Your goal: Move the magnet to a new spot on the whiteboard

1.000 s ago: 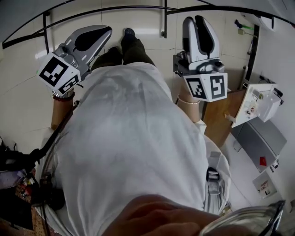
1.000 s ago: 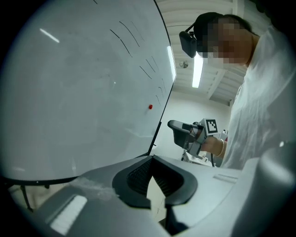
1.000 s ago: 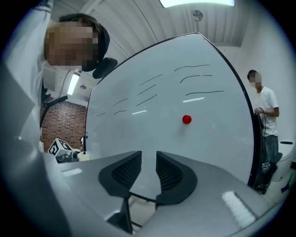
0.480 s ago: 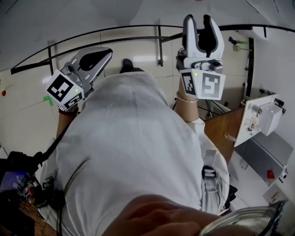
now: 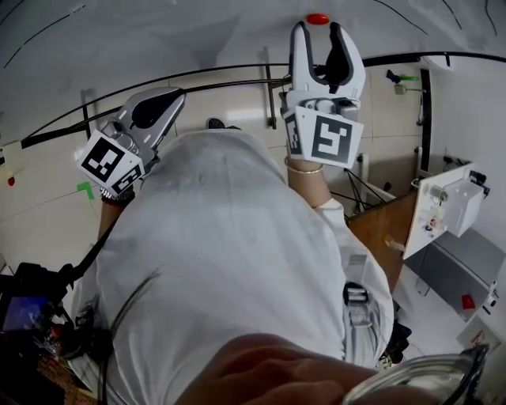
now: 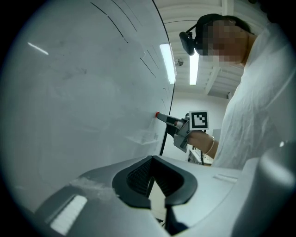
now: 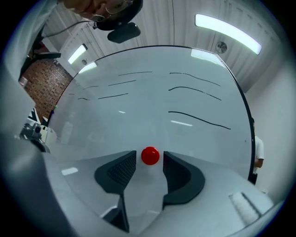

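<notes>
Your right gripper (image 5: 318, 43) has risen to the whiteboard (image 5: 158, 39), its tips just short of the red magnet (image 5: 318, 18); your left gripper (image 5: 154, 107) sits lower, to the left. In the left gripper view, its jaws are pressed together, holding nothing. In the right gripper view, the jaws stand apart with the magnet between their tips, gripped by neither.

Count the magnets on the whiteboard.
1: a round red magnet on the white whiteboard, just ahead of the open right hand-held gripper. Others may lie outside view.
</notes>
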Available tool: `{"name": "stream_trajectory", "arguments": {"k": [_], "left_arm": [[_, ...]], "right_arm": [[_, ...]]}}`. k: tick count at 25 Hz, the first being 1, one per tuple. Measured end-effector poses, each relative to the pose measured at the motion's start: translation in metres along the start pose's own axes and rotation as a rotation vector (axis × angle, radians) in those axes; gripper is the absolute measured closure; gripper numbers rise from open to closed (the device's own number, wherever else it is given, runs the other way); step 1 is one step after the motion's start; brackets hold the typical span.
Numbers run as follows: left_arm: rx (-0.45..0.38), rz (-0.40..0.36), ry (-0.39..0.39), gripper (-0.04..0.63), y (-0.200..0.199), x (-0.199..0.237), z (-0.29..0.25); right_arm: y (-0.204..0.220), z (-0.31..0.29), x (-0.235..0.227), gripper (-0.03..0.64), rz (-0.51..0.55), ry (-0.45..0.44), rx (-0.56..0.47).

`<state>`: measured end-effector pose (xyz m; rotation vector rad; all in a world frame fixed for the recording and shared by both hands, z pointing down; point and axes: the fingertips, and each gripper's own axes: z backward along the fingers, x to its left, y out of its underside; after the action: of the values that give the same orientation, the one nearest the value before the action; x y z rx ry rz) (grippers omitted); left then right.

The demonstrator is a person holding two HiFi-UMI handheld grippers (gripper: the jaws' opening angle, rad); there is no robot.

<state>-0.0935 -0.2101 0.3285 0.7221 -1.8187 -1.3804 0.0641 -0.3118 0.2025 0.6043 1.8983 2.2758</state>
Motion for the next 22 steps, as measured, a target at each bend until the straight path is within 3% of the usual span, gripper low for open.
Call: {"name": "stream_trajectory", "arguments": {"k": [8,22], "left_arm": [[-0.005,0.018,0.034,0.592,0.002,-0.007,-0.005],[-0.013,0.031,0.027,0.592,0.007,-0.007,0.001]], "right_arm": [[-0.002,0.004,-0.003,0.486,0.028,0.024,0.002],[0.004,-0.001,-0.01,0.491,-0.003,0.032,0.008]]}}
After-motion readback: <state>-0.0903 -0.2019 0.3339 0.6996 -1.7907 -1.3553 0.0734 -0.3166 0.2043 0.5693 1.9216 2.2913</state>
